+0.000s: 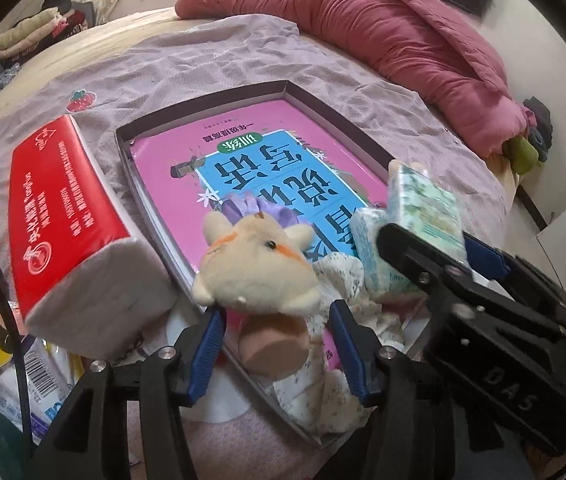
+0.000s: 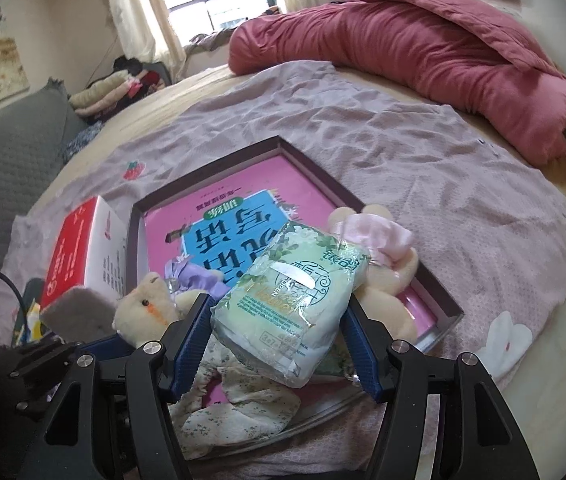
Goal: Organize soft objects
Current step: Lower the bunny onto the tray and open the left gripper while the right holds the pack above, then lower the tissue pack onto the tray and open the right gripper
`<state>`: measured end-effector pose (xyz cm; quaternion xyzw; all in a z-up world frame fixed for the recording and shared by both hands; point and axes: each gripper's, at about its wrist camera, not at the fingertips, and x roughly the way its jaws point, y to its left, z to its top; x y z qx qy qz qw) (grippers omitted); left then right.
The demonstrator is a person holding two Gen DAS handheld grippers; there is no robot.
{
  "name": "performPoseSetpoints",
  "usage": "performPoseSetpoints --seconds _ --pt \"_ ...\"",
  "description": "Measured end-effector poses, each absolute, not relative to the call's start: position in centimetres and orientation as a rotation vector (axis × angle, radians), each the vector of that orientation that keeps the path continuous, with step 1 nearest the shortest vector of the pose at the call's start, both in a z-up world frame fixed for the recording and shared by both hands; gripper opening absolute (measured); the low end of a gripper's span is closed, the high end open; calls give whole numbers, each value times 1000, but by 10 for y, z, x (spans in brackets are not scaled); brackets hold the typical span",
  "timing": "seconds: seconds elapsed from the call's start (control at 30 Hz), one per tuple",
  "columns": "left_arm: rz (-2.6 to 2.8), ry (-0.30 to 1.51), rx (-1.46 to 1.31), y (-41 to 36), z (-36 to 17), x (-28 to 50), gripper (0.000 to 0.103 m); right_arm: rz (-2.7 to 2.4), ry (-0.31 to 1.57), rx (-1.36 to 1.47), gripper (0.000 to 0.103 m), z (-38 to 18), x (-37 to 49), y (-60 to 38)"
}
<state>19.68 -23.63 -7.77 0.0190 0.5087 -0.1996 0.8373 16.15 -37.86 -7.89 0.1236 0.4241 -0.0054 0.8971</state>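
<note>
Plainly, the right hand-held gripper (image 2: 279,340) grips a light, squashy tissue pack (image 2: 289,304) across its middle, above the box (image 2: 211,158) on the bed; slippery film. The left hand-held gripper (image 1: 277,344) stands open around the plush toy (image 1: 259,268).

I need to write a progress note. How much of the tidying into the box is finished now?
Done: a plush doll and a second doll with a pink bow already lie in the shallow box, on the pink book. In hand: the right gripper holds a green tissue pack above the box; the left gripper is open around the first doll. Left: the red tissue pack is outside the box.
</note>
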Motion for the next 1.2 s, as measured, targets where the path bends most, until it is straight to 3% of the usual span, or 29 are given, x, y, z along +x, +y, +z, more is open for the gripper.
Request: performPoseSetpoints --seconds 0.77,1.2 --pt "-467 972 48 -212 -52 155 55 83 1010 221 66 -101 182 -358" --pt "-418 980 18 -203 -51 155 55 34 917 190 71 -87 168 -359"
